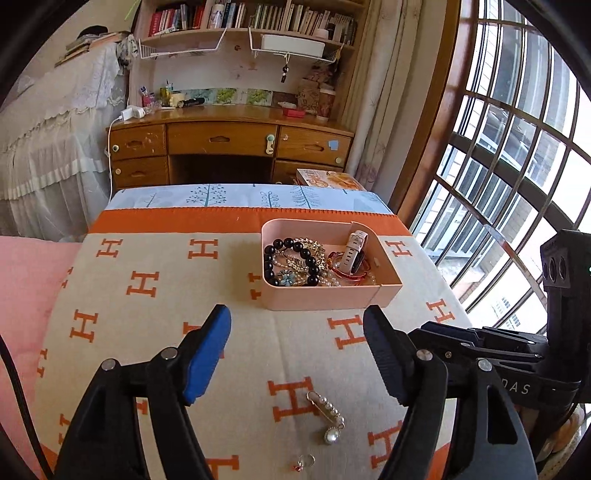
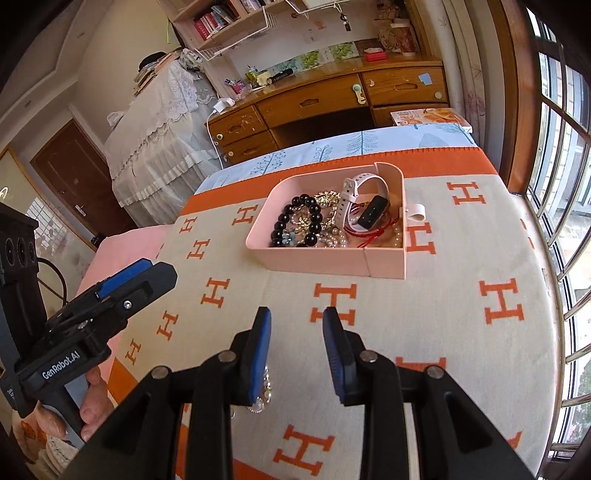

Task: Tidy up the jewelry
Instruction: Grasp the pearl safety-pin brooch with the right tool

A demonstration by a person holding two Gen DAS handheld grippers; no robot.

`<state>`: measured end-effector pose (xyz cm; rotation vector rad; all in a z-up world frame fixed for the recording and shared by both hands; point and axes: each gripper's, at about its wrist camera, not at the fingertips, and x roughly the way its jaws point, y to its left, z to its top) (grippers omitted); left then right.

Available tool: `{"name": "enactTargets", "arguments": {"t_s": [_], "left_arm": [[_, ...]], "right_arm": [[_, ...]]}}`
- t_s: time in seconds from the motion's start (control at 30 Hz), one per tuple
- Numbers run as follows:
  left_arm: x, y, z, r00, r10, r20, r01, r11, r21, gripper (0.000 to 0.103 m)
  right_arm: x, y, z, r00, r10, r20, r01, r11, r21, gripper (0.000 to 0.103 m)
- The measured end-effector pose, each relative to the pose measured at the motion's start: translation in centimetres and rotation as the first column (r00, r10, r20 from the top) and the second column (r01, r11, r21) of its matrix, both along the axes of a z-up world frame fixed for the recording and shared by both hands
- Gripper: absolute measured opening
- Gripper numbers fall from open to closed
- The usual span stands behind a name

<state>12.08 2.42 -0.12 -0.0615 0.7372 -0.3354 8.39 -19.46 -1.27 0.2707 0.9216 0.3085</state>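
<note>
Left tool [image 1: 297,354] released, its 2 fingers spread wide above the cream blanket [image 1: 147,332] patterned with orange H shapes, nothing between them. Below and between those fingers on the blanket: a pearl safety-pin brooch [image 1: 327,415] with a round pearl drop, and nearer the camera a small ring [image 1: 304,461] with a red stone, both apart from the fingers.

Right tool [image 2: 297,350] also released, blue-padded fingers parted with a narrow gap, empty. Just by the left finger's inner edge, a silvery pearl piece [image 2: 264,391] partly hidden behind the pad; whether touching it, cannot tell. From the right wrist view, left tool seen at the left edge with a hand [image 2: 92,402] gripping its handle.

Ahead of both tools, well apart from them, a pink box [image 1: 317,301] resting on the blanket near its orange border. Inside, heaped together: a black bead bracelet [image 1: 295,258], a gold chain piece [image 1: 314,247], a blue flower brooch [image 1: 286,277], pearl strands [image 2: 338,236], a red cord bracelet [image 2: 373,230] and a white-strapped watch [image 1: 352,251] leaning against the box's far right corner.

Beyond the bed, a wooden desk [image 1: 229,136] with drawers, bookshelves [image 1: 251,18] above it, and a barred window [image 1: 517,147] to the right.
</note>
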Motion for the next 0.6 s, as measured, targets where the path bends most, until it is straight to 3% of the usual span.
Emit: {"name": "enactTargets", "arguments": {"t_s": [0.2, 0.4, 0.6], "left_arm": [[-3.8, -0.2, -0.1, 0.996, 0.015, 0.086, -0.023, 0.996, 0.086, 0.080], [-6.0, -0.6, -1.0, 0.995, 0.018, 0.102, -0.030, 0.992, 0.123, 0.088], [-6.4, -1.0, -2.7, 0.997, 0.012, 0.076, -0.025, 0.986, 0.165, 0.089]], "right_arm": [[-2.4, 1.6, -0.2, 0.999, 0.027, 0.028, -0.026, 0.999, -0.043, 0.029], [-3.0, 2.3, -0.8, 0.999, 0.048, 0.019, -0.047, 0.998, -0.052, 0.029], [-3.2, 2.9, -1.5, 0.998, 0.069, 0.000, -0.069, 0.996, -0.064, 0.029]]}}
